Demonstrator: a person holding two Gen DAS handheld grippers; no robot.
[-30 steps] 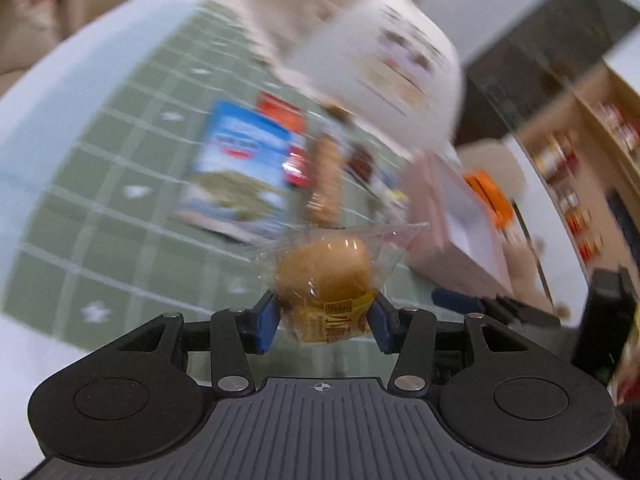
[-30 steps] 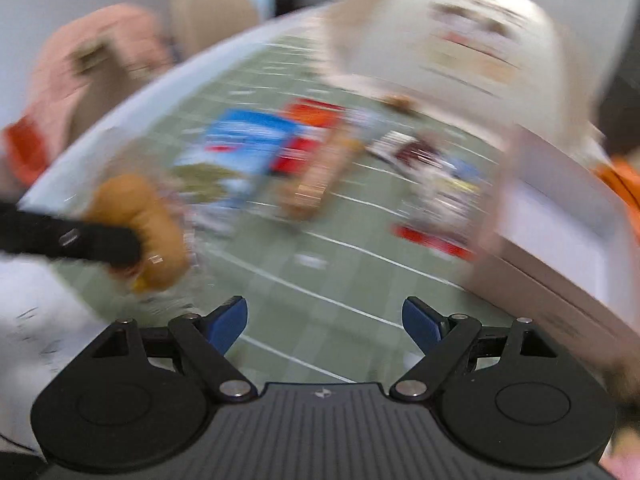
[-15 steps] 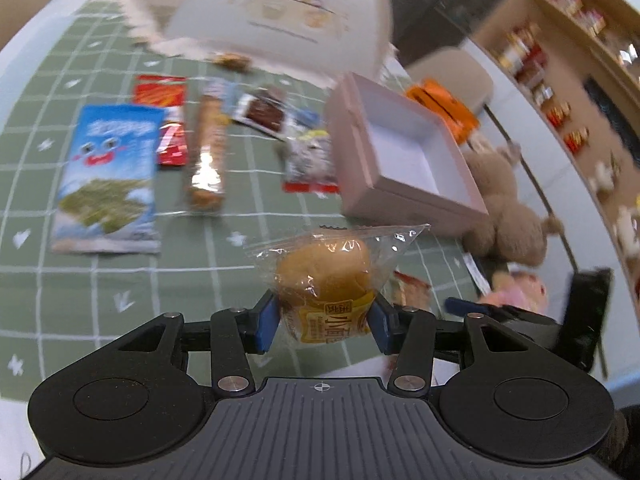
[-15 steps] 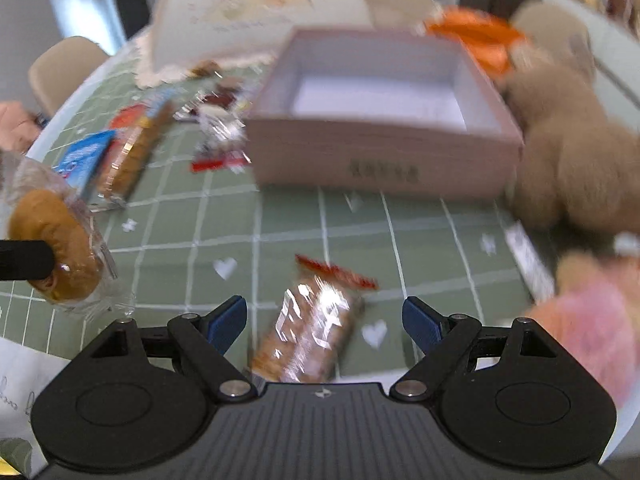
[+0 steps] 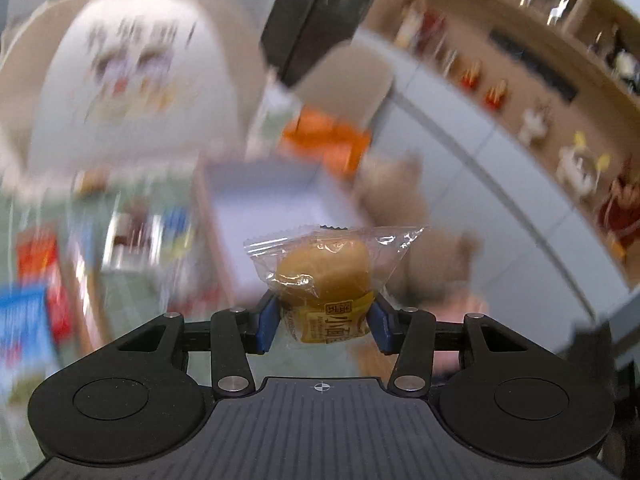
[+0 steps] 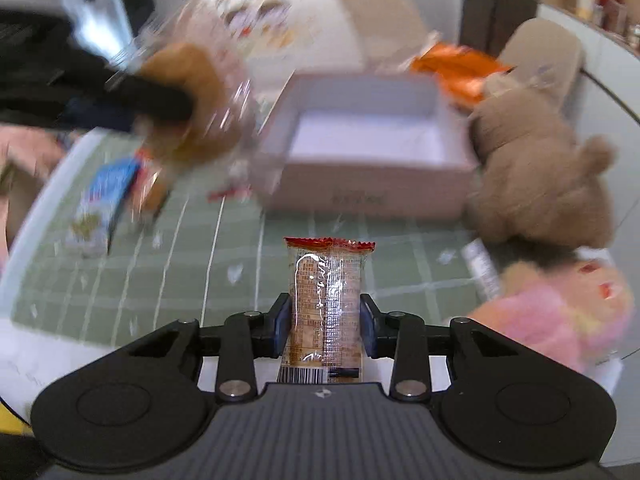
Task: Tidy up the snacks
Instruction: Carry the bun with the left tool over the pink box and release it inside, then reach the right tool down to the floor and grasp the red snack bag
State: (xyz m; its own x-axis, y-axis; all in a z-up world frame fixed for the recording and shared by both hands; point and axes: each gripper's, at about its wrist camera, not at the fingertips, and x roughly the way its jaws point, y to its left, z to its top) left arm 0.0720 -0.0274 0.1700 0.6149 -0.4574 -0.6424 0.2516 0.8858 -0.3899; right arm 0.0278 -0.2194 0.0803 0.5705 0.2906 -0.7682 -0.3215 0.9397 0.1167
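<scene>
Short of pink box: your right claw just clamped stiff, light biscuit pack mid-body; left claw clamped on soft bun; squeeze gently.

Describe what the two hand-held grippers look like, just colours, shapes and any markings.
Both look alike. The left hand-held gripper and the right hand-held gripper each have a black ribbed body with a small crosshair mark, two round black side discs, black link arms joined by silver rivets, and blue fingertip pads. No cables or sleeves show.
</scene>
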